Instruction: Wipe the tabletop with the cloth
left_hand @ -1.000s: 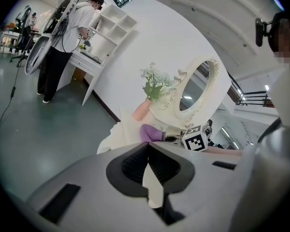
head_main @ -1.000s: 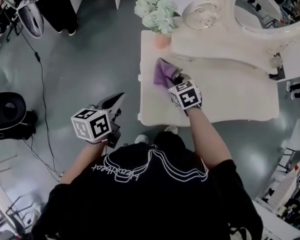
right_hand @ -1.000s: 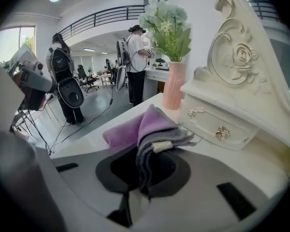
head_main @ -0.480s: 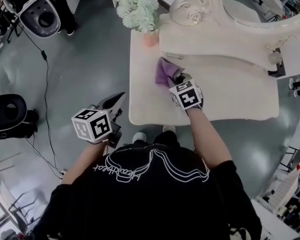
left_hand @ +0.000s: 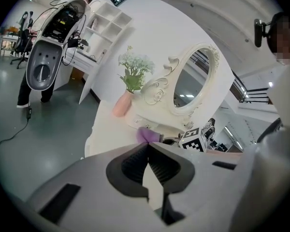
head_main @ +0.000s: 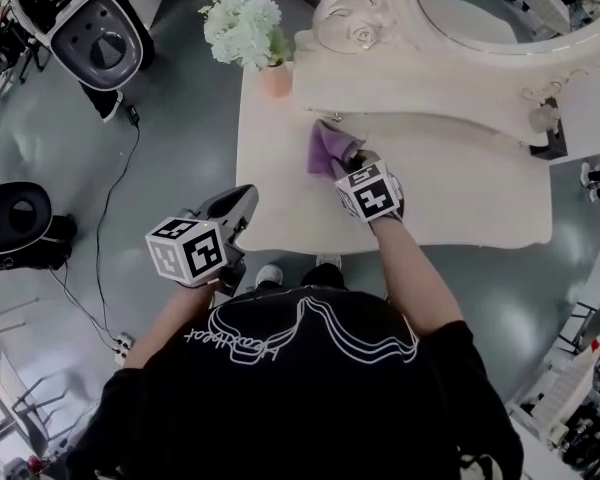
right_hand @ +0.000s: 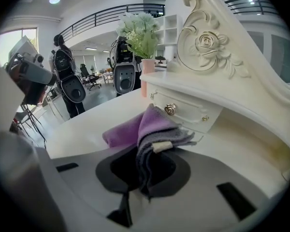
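Note:
A purple cloth [head_main: 327,148] lies bunched on the cream tabletop [head_main: 460,198], close under the raised drawer section. My right gripper [head_main: 352,158] is shut on the cloth [right_hand: 144,129]; its folded edge hangs between the jaws while the rest rests on the tabletop [right_hand: 87,129]. My left gripper [head_main: 235,211] is held off the table's front left corner, above the floor, its jaws shut with nothing between them. In the left gripper view the left gripper [left_hand: 147,151] points toward the cloth [left_hand: 147,135] and the table.
A pink vase of pale flowers [head_main: 248,30] stands on the table's back left corner. An ornate mirror frame [head_main: 370,33] and a drawer with a knob [right_hand: 170,109] rise behind the cloth. Grey machines [head_main: 100,38] and cables lie on the floor to the left.
The head view has shifted, so the table sits further left in the picture. The right gripper stays on the cloth near the drawer section. The left gripper has hardly moved.

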`<action>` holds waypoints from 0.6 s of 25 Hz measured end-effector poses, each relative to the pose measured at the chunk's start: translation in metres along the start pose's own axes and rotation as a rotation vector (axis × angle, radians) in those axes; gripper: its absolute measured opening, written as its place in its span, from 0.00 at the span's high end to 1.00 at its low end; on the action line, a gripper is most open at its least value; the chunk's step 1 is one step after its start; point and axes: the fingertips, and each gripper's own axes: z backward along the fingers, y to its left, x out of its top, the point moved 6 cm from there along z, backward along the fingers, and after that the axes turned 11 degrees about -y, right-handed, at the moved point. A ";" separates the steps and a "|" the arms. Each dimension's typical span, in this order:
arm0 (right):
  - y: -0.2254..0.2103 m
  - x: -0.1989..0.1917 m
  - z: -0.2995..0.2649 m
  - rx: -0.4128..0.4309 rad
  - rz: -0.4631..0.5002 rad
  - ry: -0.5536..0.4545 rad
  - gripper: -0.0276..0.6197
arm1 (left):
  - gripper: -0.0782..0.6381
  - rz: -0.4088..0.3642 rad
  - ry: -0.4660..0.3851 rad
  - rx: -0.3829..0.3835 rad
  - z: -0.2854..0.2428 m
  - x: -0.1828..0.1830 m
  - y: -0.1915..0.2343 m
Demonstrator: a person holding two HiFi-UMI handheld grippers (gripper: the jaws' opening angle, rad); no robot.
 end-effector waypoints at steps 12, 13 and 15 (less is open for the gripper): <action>-0.033 -0.019 0.029 0.067 0.089 0.009 0.88 | 0.89 -0.003 -0.047 0.043 -0.037 -0.013 -0.053; -0.036 -0.020 0.030 0.073 0.092 0.007 0.88 | 0.88 -0.003 -0.051 0.049 -0.039 -0.015 -0.056; -0.041 -0.023 0.033 0.082 0.101 0.003 0.88 | 0.89 -0.003 -0.062 0.061 -0.043 -0.018 -0.062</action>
